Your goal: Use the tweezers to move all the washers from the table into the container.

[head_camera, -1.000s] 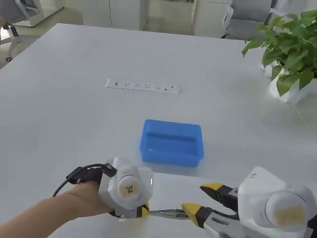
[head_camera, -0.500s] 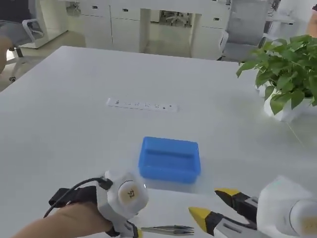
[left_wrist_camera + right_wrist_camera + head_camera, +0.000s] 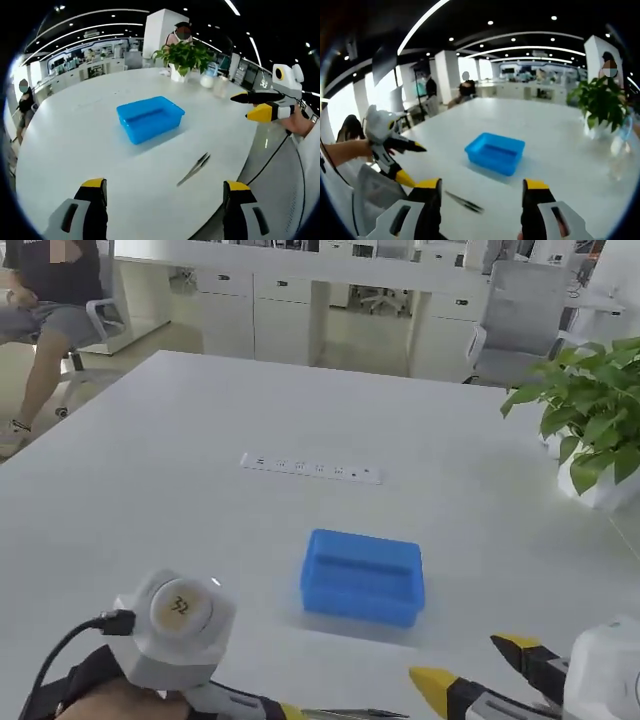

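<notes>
While both grippers are held at the near edge of the white table point(image 3: 200, 440), we see the tweezers point(image 3: 195, 169) lying flat on the tabletop between the two tools, touched by neither. The left gripper point(image 3: 163, 185) has its yellow-tipped jaws spread wide with nothing between them, and the tweezers lie ahead of it, nearer its right jaw. The right gripper point(image 3: 483, 183) is likewise spread and empty; in the right gripper view the tweezers sit just ahead of its left jaw. The blue container point(image 3: 362, 580) stands on the table beyond the tweezers, apart from them, its opening upward; we cannot tell what lies inside it. Farther back we make out a white power strip point(image 3: 312, 468) lying flat, and a leafy potted plant point(image 3: 590, 410) at the table's right side
</notes>
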Demonstrator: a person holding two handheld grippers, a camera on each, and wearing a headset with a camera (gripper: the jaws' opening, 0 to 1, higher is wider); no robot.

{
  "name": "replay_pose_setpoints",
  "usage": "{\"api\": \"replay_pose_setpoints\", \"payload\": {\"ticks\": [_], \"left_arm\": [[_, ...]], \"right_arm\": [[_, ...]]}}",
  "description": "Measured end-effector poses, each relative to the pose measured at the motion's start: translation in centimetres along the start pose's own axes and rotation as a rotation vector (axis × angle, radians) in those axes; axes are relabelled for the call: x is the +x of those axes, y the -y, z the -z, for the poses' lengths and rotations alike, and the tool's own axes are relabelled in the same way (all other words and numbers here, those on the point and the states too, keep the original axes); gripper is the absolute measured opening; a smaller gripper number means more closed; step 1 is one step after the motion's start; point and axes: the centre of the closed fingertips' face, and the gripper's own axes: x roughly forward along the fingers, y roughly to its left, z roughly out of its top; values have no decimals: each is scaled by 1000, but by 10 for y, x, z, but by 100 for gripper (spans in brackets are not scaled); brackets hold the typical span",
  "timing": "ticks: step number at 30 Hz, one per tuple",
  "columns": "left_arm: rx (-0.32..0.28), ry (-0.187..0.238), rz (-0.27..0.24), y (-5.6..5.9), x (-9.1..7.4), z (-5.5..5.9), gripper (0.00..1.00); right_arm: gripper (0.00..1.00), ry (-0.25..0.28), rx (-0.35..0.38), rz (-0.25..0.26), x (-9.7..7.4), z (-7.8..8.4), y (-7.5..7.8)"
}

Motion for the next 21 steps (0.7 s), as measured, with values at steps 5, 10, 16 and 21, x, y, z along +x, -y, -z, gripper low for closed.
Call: {"api": "replay_pose_setpoints", "payload": {"ticks": [5,10,16,21], "left_arm": [[9,31,-47,-1,-18,-1,99],[-31,95,-95,-5,-36,-11,99],[-77,180,-164,-14,-58,-28,99],[-113,237,-209,-20,-73,-34,99]], "right_arm": [[69,1,23,10,-3,3,5],[74,4,18,6,-3,3,5],[80,12,12,34,-4,3,11],[83,20,14,57,-7,4,17]]}}
